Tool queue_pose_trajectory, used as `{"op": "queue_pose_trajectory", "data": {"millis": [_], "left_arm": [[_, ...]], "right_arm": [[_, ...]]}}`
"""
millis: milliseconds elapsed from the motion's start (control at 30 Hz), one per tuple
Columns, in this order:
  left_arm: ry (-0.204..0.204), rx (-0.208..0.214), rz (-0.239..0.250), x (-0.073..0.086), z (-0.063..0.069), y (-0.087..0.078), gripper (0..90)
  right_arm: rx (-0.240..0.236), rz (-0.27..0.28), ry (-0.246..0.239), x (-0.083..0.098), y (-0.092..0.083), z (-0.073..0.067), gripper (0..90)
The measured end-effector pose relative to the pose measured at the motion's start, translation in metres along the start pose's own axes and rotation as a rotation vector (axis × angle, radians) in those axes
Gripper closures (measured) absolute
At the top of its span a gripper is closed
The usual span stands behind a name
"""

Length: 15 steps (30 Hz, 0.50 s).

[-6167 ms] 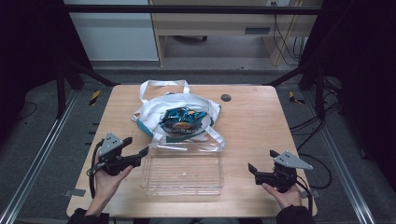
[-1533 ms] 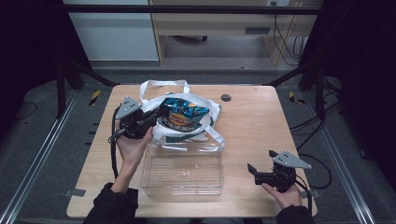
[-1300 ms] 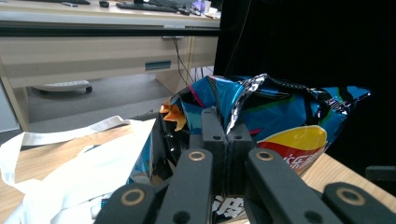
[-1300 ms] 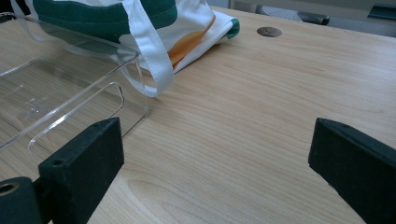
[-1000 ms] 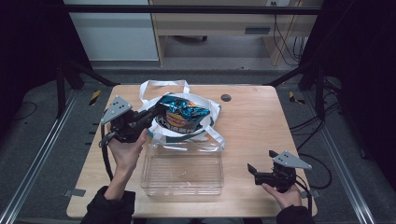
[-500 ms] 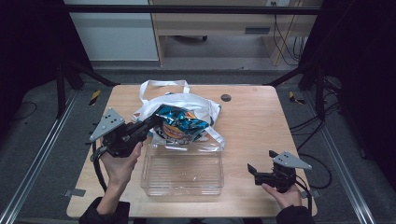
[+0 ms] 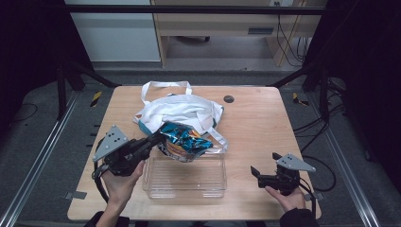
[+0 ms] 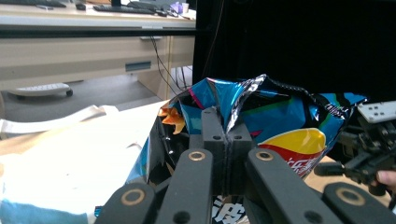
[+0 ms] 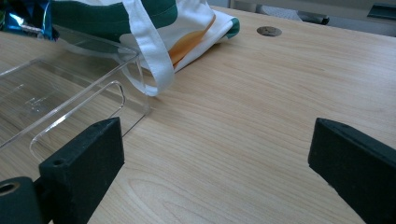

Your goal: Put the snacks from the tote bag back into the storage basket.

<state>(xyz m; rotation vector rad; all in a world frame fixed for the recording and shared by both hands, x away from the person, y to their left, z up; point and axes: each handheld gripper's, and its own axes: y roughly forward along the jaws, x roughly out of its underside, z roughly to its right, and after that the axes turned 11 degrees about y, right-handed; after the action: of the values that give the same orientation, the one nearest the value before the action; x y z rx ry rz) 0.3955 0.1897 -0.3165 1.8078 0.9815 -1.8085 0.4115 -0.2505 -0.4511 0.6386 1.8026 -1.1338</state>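
In the high view, a light wooden table (image 7: 265,127) with rounded corners and a small dark round hole near its far edge stands on a grey floor, metal rails running along both sides. Beyond it sit a pale cabinet and a wooden desk with cables hanging below. The left tongs (image 7: 153,140) are clamped shut on the edge of a shiny blue snack bag (image 7: 185,142), holding it above the far rim of a clear plastic box (image 7: 184,182), just in front of a white cloth tote bag (image 7: 184,109). The right tongs (image 7: 256,172) rest near the table's right front corner, well apart from the box, jaws spread with nothing between them.

In the left gripper view, the two black jaws meet tightly on the crinkled top seam of the snack bag (image 8: 280,116). Its front shows a yellow and red patch with white lettering too small to read, and white characters below the jaws are cut off. Behind stand a desk with a keyboard and a dark curtain.

In the right gripper view, the jaws stand wide over bare wood grain. The box (image 9: 70,93) lies left, a strap of the tote bag (image 9: 154,28) draped against its corner.
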Motion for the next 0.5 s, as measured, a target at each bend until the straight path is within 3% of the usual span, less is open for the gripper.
{"op": "queue_pose_trajectory", "data": {"millis": [500], "left_arm": [[0.017,-0.002,-0.049,0.028,0.021,-0.005,89.8]], "right_arm": [[0.004,0.001,-0.007,0.0,-0.001,0.0,4.1]]}}
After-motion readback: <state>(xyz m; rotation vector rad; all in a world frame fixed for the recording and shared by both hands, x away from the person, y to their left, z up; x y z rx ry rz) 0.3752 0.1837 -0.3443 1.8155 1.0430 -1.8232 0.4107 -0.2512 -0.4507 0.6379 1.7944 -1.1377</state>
